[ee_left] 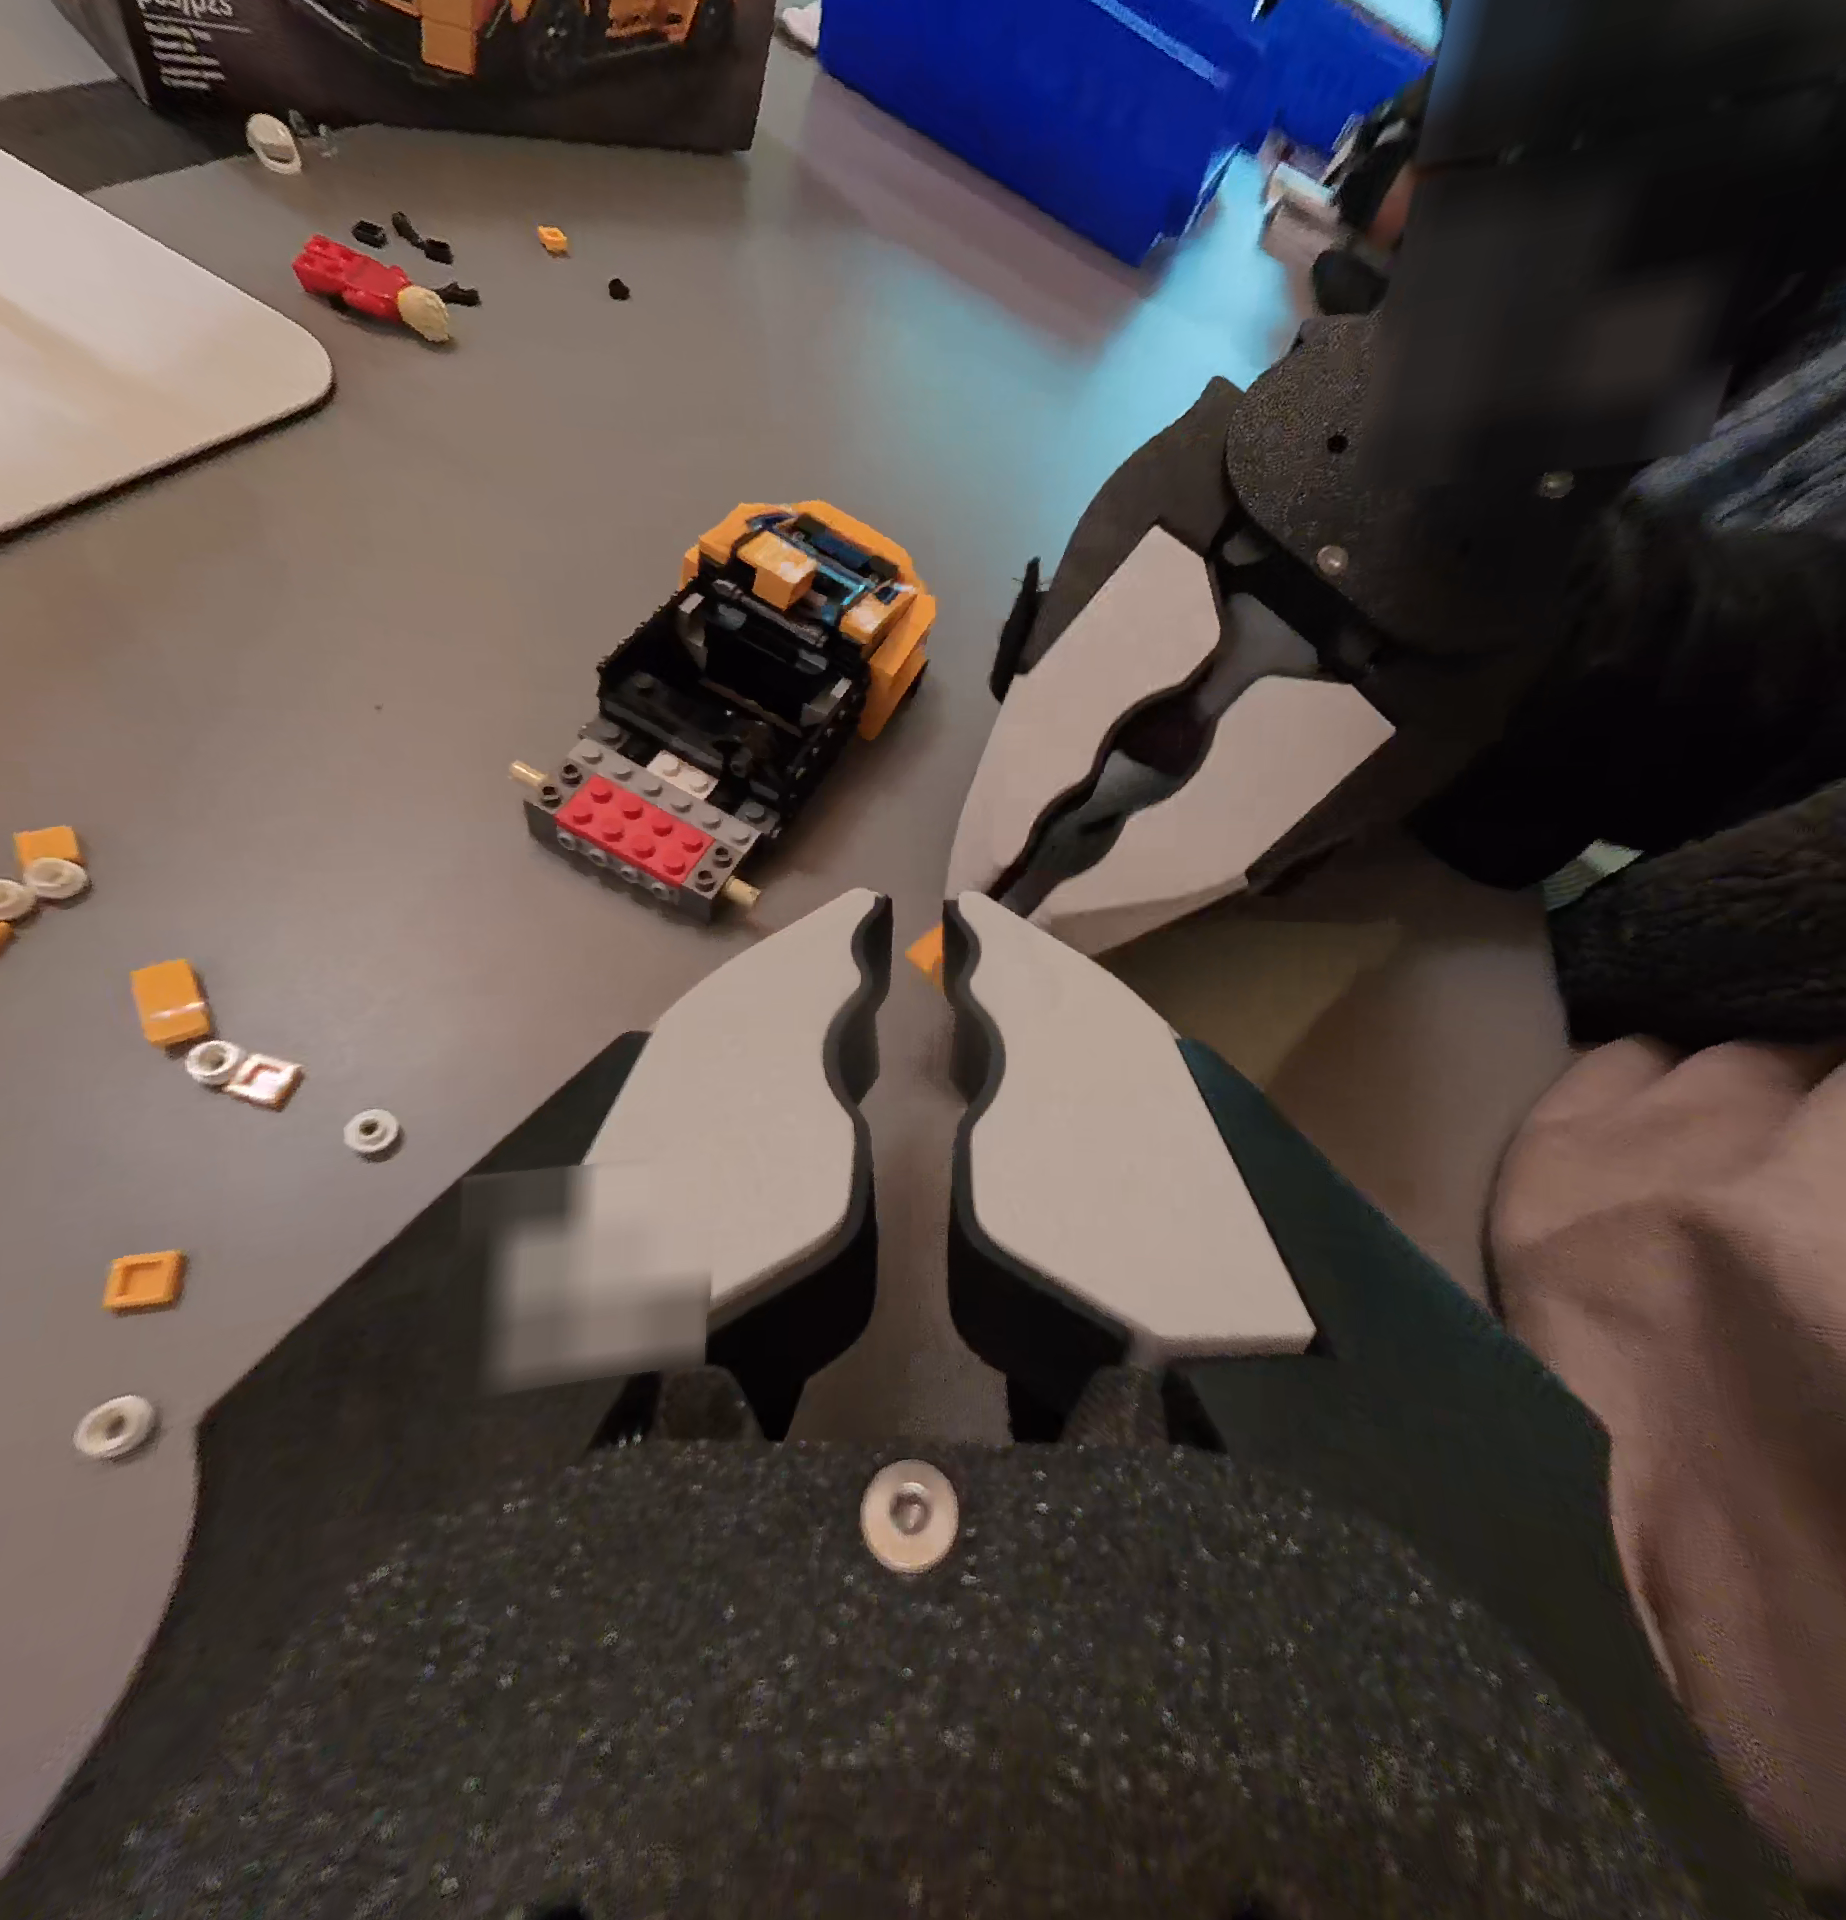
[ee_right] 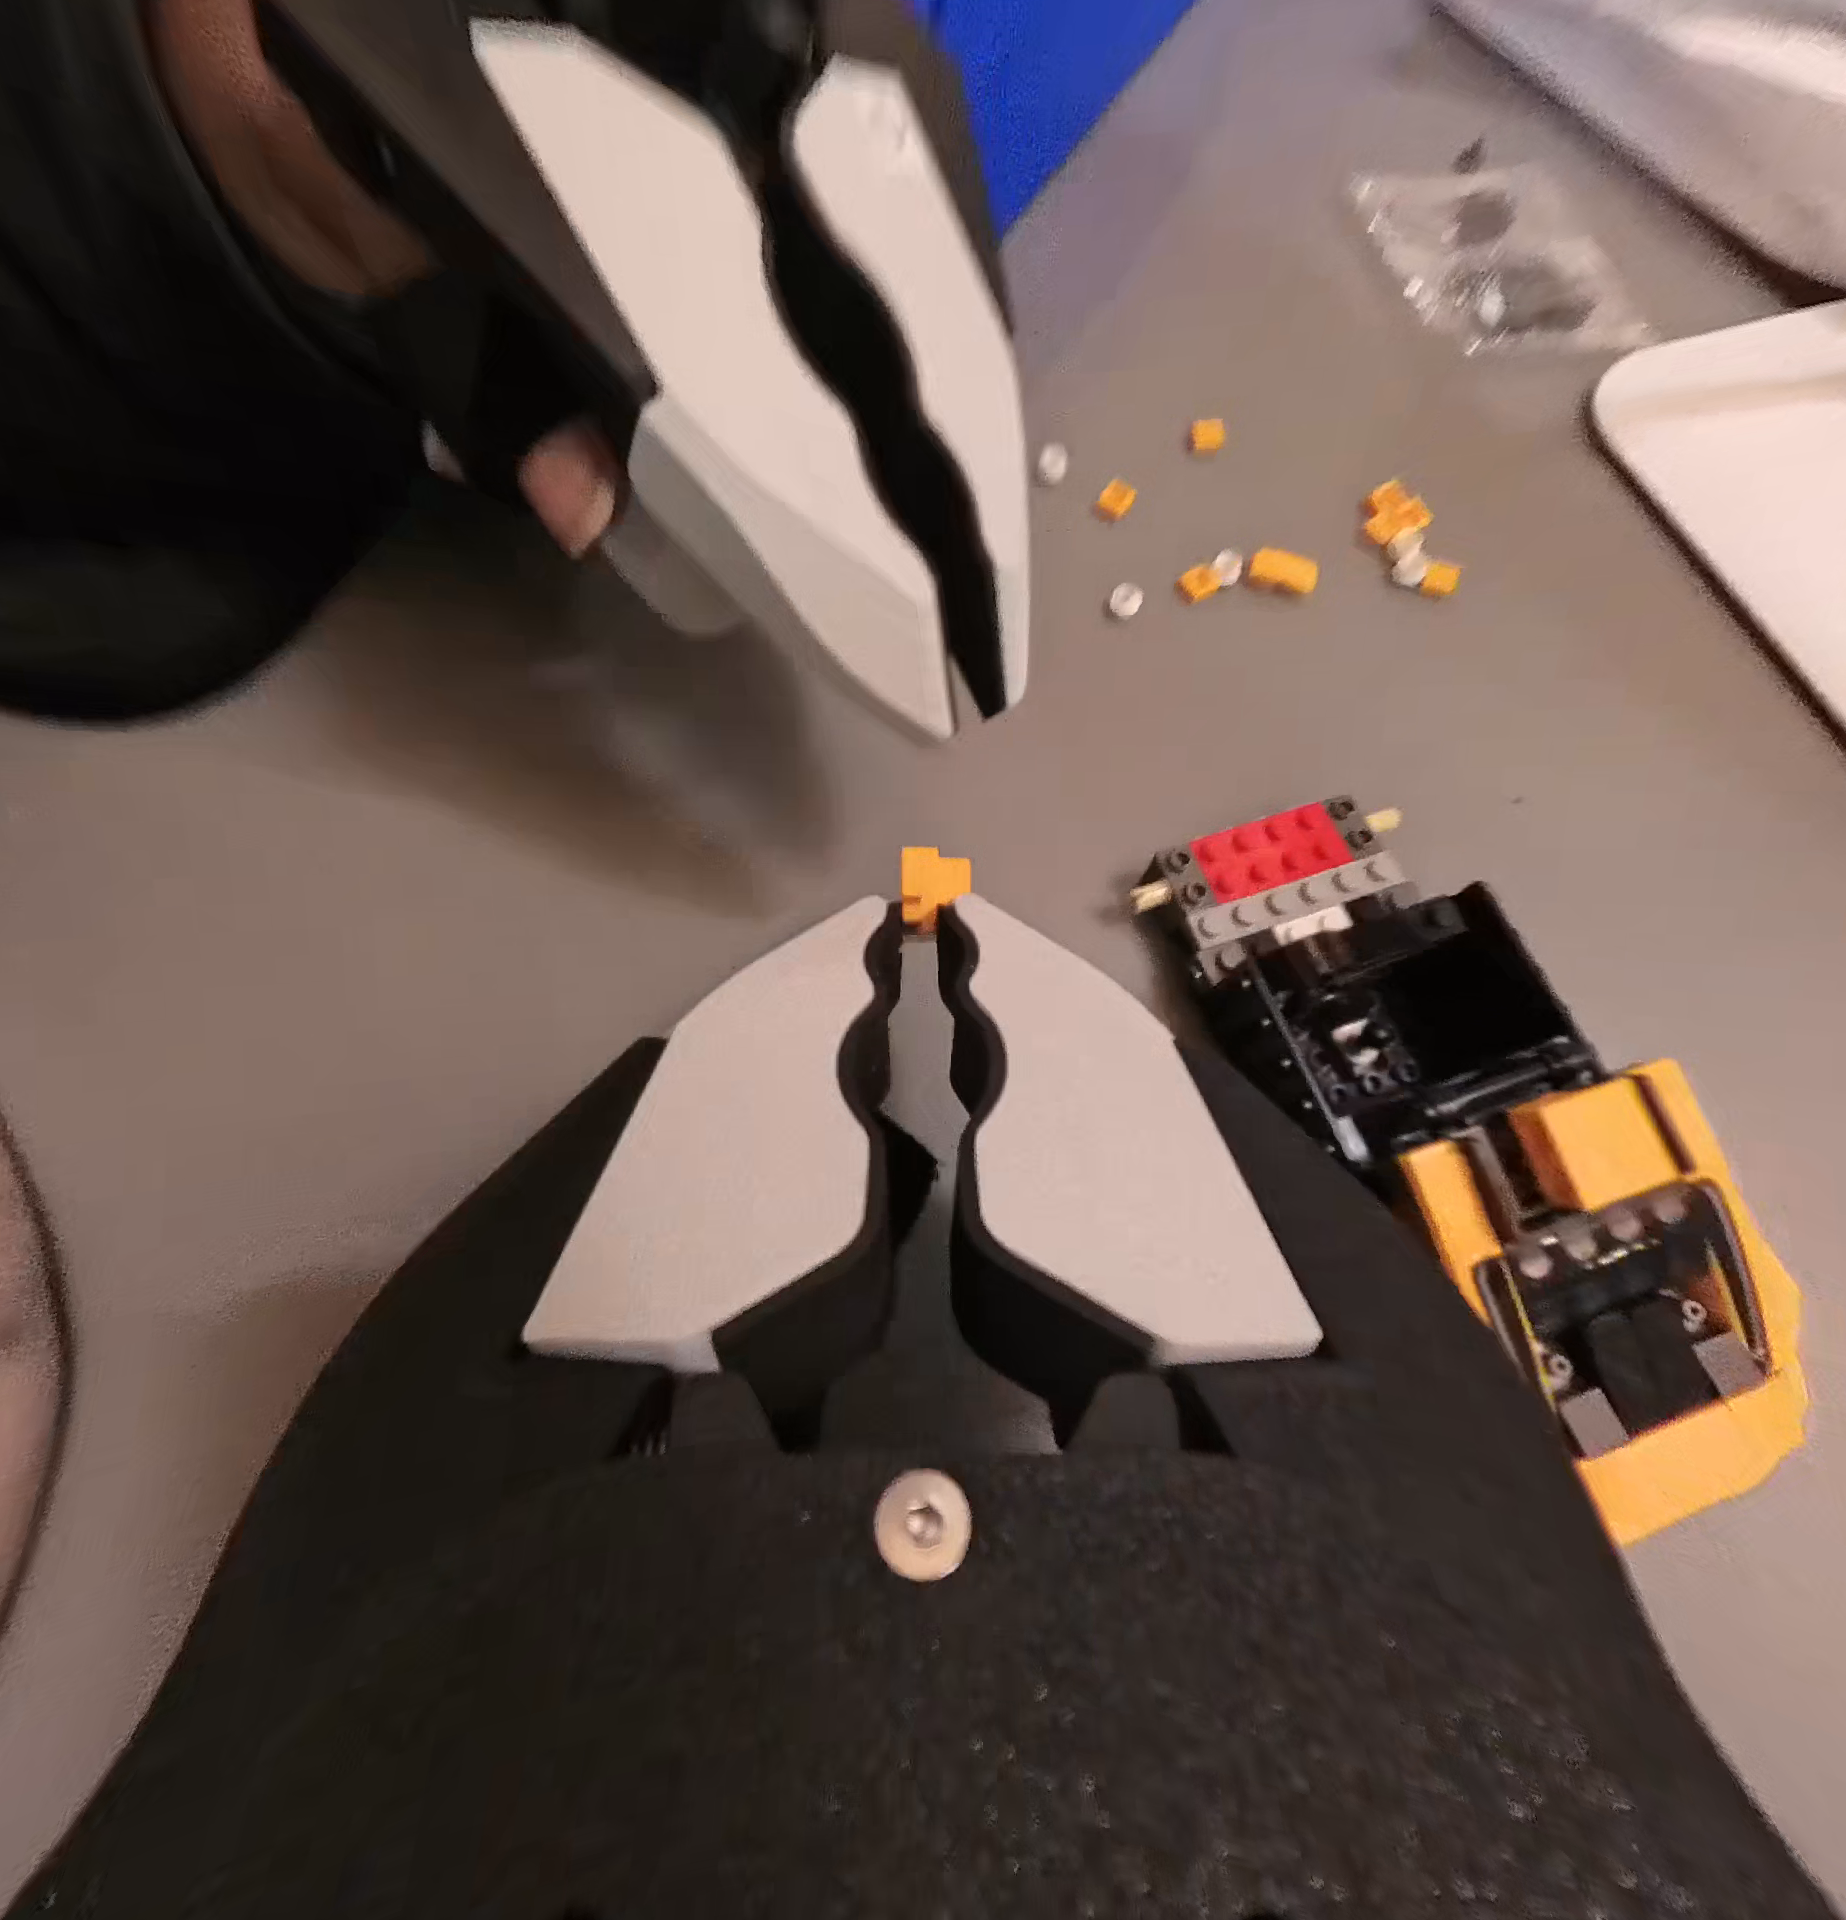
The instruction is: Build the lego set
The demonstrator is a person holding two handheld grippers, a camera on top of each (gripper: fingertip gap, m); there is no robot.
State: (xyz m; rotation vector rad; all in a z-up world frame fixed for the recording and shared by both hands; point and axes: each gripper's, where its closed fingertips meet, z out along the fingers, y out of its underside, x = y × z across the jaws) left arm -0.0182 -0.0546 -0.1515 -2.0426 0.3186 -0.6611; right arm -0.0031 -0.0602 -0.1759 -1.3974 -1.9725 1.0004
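As seen along the fingers of two handheld tools, shows a grey table (ee_left: 690,364) with a half-built toy car (ee_left: 753,696) lying on it, orange at one end, black in the middle, with a red plate on grey bricks at the other, bare end. Shows the right gripper (ee_right: 919,909) just beside that bare end, clamped on a small orange piece (ee_right: 934,881) at the very fingertips, low over the tabletop. Places the left gripper (ee_left: 916,914) opposite, tips pointing toward the same piece, near it but apart, fingers parted by a narrow slit with nothing visibly between them. Includes loose orange tiles (ee_left: 169,1000) and pale round pieces (ee_left: 371,1130) scattered on the table to the left of the car in the left wrist view, a red minifigure (ee_left: 368,281) lying flat farther back, and behind it a dark set box (ee_left: 462,73). Also takes in the corner of a white tray (ee_left: 119,343), a blue bin (ee_left: 1054,104), and a crumpled clear bag (ee_right: 1490,260).
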